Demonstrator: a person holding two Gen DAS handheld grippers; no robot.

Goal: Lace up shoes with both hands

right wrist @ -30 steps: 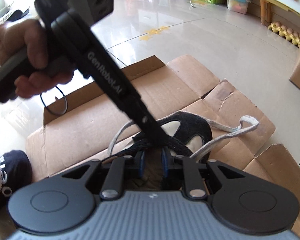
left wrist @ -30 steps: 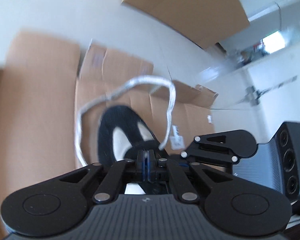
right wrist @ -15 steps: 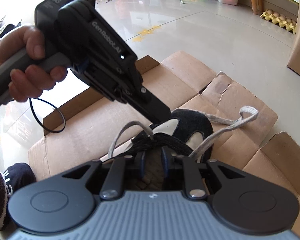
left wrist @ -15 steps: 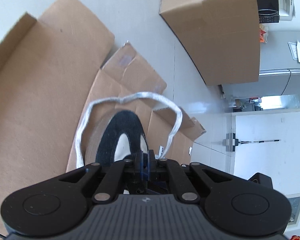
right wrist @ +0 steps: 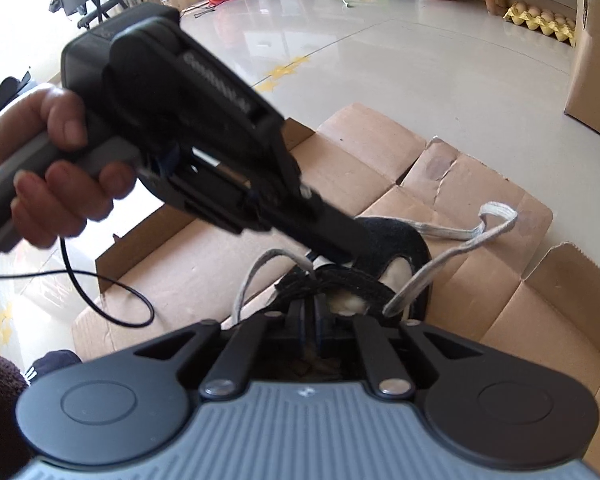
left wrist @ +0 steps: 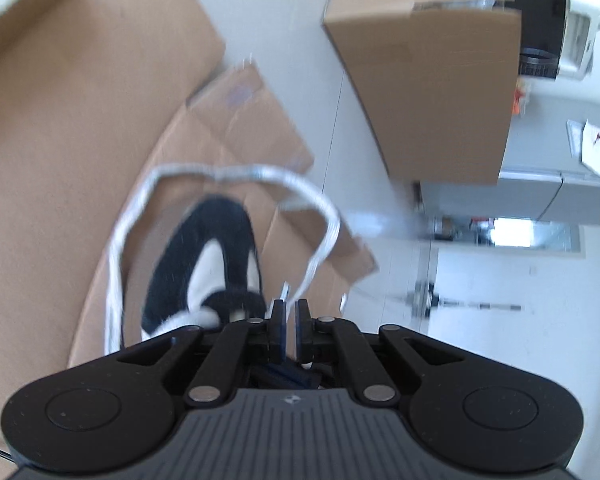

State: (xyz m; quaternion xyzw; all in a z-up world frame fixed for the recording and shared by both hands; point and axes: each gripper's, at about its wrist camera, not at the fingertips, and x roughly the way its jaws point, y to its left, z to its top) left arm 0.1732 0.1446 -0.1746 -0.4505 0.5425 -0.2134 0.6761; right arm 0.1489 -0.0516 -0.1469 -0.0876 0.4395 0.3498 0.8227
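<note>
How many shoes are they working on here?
1: the black-and-white fabric shoe lies on the flattened brown cardboard, close before both cameras. Its partner may be hidden out of view.

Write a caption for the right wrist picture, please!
A hand aims the left tool at a black shoe on cardboard.

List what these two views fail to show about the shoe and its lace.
- Right wrist view: the left gripper covers the middle of the shoe, hiding its eyelets.
- Left wrist view: motion blur smears the lace and the shoe.
- Both views: whether the left gripper pinches the lace; its own fingertips hide the contact.
</note>
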